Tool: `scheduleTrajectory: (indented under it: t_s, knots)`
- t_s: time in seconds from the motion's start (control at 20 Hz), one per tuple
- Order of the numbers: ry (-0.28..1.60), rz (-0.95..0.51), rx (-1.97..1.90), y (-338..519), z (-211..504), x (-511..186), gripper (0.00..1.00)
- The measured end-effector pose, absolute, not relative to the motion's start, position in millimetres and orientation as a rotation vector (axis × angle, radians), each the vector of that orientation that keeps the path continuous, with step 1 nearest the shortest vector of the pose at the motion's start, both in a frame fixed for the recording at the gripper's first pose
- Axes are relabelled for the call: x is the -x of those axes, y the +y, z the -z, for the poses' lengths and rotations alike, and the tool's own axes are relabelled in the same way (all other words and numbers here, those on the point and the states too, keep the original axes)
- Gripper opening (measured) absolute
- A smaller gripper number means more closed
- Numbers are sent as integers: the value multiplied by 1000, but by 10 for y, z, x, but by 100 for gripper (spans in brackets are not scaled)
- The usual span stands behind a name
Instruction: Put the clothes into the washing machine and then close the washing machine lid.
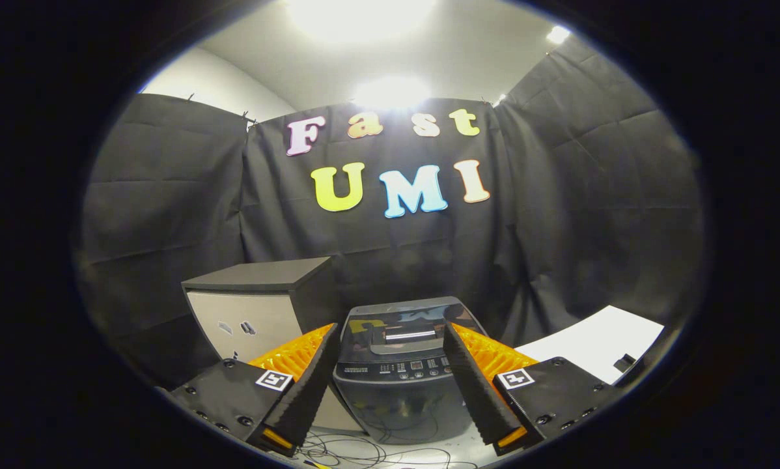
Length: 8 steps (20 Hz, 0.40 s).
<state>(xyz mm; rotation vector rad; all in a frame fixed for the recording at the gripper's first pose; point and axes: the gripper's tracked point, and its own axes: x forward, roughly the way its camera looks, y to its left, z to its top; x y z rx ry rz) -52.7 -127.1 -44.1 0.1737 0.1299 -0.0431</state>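
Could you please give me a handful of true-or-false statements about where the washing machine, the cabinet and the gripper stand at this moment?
1. The lid of the washing machine is down. True.
2. The hand-held gripper is shut on a piece of clothing. False: its fingers are spread apart with nothing between them but the machine farther off.
3. A cabinet with a dark top stands beside the washing machine. True.
4. The washing machine lies on its side. False: it stands upright, with its control panel facing the gripper.
5. Loose cables lie on the floor in front of the machine. True.
6. A white surface sits on the cabinet's side of the machine. False: it is on the opposite side.
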Motion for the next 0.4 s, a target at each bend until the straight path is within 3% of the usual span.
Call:
scheduleTrajectory:
  t_s: [0.4]
  knots:
    - [148,109,-149,-1406,441,1003,98]
